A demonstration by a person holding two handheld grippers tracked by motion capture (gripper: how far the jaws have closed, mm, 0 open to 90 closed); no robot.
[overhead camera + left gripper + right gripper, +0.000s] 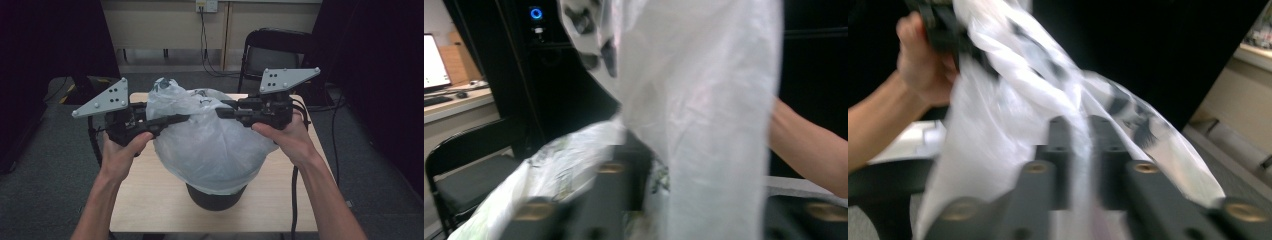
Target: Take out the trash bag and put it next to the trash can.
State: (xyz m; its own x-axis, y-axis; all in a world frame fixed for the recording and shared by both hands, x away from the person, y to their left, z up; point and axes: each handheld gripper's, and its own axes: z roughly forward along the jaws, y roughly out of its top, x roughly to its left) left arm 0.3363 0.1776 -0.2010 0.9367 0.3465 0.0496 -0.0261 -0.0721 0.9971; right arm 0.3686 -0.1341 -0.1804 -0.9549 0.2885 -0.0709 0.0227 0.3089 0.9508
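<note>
A pale wooden rectangular surface stands on dim grey carpet floor, with a black folding metal chair beyond the right hand-held gripper, beige cabinet panels along the far wall, black cables hanging from a wall socket.
</note>
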